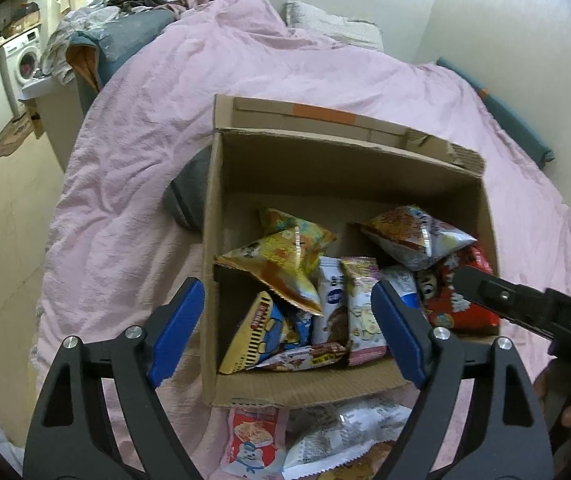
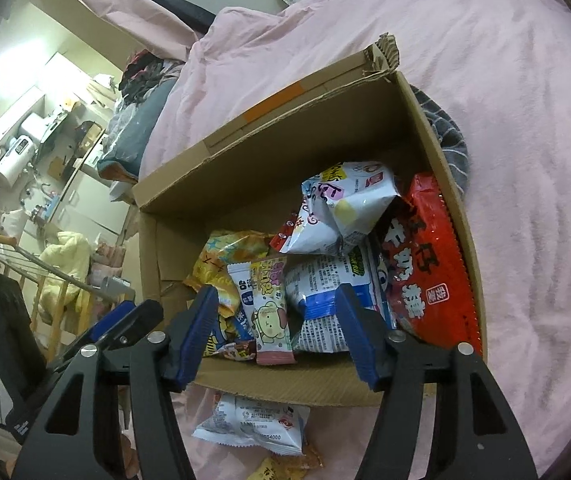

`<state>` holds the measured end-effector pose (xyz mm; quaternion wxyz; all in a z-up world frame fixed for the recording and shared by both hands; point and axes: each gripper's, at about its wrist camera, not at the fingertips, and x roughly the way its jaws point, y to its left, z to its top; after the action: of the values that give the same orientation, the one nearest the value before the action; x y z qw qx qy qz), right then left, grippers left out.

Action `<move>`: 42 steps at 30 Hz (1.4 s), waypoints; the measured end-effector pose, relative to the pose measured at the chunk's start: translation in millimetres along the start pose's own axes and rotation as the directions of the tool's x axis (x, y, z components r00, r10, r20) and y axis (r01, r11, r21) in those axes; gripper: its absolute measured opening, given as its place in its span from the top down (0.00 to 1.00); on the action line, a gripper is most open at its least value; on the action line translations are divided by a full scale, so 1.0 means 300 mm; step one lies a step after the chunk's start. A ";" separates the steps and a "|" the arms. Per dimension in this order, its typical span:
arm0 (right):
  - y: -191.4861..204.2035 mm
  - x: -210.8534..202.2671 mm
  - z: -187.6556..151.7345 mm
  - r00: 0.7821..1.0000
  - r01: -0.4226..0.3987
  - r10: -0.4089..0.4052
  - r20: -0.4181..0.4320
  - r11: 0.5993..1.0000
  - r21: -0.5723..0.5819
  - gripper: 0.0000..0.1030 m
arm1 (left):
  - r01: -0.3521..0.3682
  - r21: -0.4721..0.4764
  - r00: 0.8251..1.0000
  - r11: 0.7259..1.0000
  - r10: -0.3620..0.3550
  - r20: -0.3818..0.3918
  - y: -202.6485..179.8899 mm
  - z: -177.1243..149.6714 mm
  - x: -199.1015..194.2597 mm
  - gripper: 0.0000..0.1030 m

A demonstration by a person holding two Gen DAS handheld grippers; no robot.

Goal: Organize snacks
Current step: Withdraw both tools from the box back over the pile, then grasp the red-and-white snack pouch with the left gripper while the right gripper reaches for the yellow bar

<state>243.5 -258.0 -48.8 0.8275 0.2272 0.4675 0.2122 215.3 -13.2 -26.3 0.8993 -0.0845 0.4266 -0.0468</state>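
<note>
Both claws hover above an open cardboard box (image 1: 221, 208) that rests on a bed covered by a pink duvet (image 1: 157, 112). The left claw (image 1: 287, 330) stands wide and empty over the near left portion of the box. The right claw (image 2: 281, 336) is likewise wide and empty, poised above the near edge of the box.

Contents of the box: a yellow snack bag (image 1: 281, 260) tilted at left, a small pink-and-white packet (image 2: 271, 312) upright near the middle, a white-and-blue packet (image 2: 333, 280), a pale puffed bag (image 2: 341, 208) lying on top of the heap, and a large red packet (image 2: 433, 276) leaning against the right wall.

Outside the box, just beyond its near wall, lie a pink-and-red packet (image 1: 255, 440) and a white packet (image 2: 257, 424) on the duvet; these appear not yet sorted.

Likely hazards:
- The two claws sit close together, so converging reaches could collide.
- The soft duvet gives poor support; pressing on the near wall may tip or slide the box.
- Air-filled, glossy bags may slip from a pinch or burst under firm closure.
- The loosely stacked puffed bag may topple if neighbouring packets are disturbed.
</note>
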 end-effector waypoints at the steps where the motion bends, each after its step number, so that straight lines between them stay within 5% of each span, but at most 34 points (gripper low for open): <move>1: 0.007 -0.007 -0.002 1.000 0.021 -0.021 0.008 1.000 -0.008 0.38 | -0.001 0.011 1.000 1.000 0.001 0.010 -0.006 -0.001 -0.008 0.19; 6: 0.056 -0.059 -0.007 0.994 0.091 -0.086 0.064 0.993 -0.071 0.38 | -0.016 0.039 0.998 0.999 0.013 0.068 -0.016 0.001 -0.065 0.18; 8: 0.067 -0.080 -0.012 0.992 0.101 -0.095 0.077 0.992 -0.077 0.37 | -0.051 0.031 0.994 0.998 0.048 0.099 -0.007 0.004 -0.094 0.06; 11: 0.068 -0.113 -0.026 0.993 0.091 -0.086 0.082 0.994 -0.055 0.26 | -0.101 0.024 0.987 0.995 0.097 0.129 0.009 0.007 -0.125 0.04; 24: 0.066 -0.191 -0.111 0.996 0.065 -0.063 0.064 0.997 -0.043 0.20 | -0.124 -0.016 0.991 0.992 0.125 0.050 0.087 -0.094 -0.205 0.04; 27: 0.070 -0.190 -0.144 0.998 0.061 -0.060 0.035 0.997 -0.039 0.12 | -0.131 -0.010 0.991 0.991 0.131 0.027 0.097 -0.134 -0.220 0.04; 42: 0.024 -0.199 -0.267 0.997 0.062 -0.061 -0.037 0.998 0.022 0.10 | -0.116 -0.038 0.986 0.993 0.110 -0.124 0.131 -0.290 -0.209 0.04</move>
<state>144.6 -271.6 -41.1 0.8224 0.2184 0.4915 0.1855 108.6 25.3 -40.3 0.8708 -0.0776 0.4854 0.0090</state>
